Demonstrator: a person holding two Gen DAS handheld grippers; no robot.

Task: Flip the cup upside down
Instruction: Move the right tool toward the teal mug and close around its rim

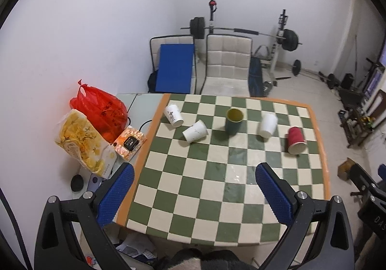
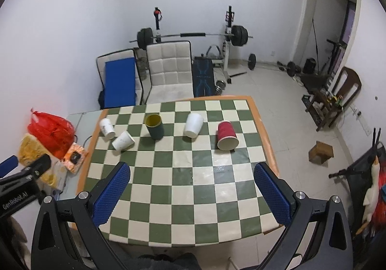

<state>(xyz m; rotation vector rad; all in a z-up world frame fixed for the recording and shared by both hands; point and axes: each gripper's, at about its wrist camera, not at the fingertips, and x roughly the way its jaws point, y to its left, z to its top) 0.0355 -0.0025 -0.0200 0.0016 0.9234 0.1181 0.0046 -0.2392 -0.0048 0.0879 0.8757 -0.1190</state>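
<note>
Right, left wrist view first: left gripper (image 1: 194, 191) has its jaws spread wide, holding nothing, hovering over the near half of the checkered table (image 1: 320, 149). Five cups sit in a row across the far half. Only the green cup (image 1: 233, 123) stands mouth up, so I read that as the one to flip; its long axis is vertical, yellow inside showing. It lies dead ahead of these fingers and well apart from them. Two white paper cups (image 1: 173, 115) (image 1: 195, 131) sit to its left, the nearer one tipped over; another white cup (image 1: 267, 125) and a red cup (image 1: 295, 139) sit to its right, both leaning or on their sides, hard to say which. Right wrist view: right gripper (image 2: 191, 191) also wide open and empty, same height over the near edge. Here the green cup (image 2: 155, 128) sits ahead and left of centre, and the red cup (image 2: 226, 135) is the one closer to this gripper's line. Judgement: left gripper is better lined up; grab the wall side-on, then roll the wrist over.
</note>
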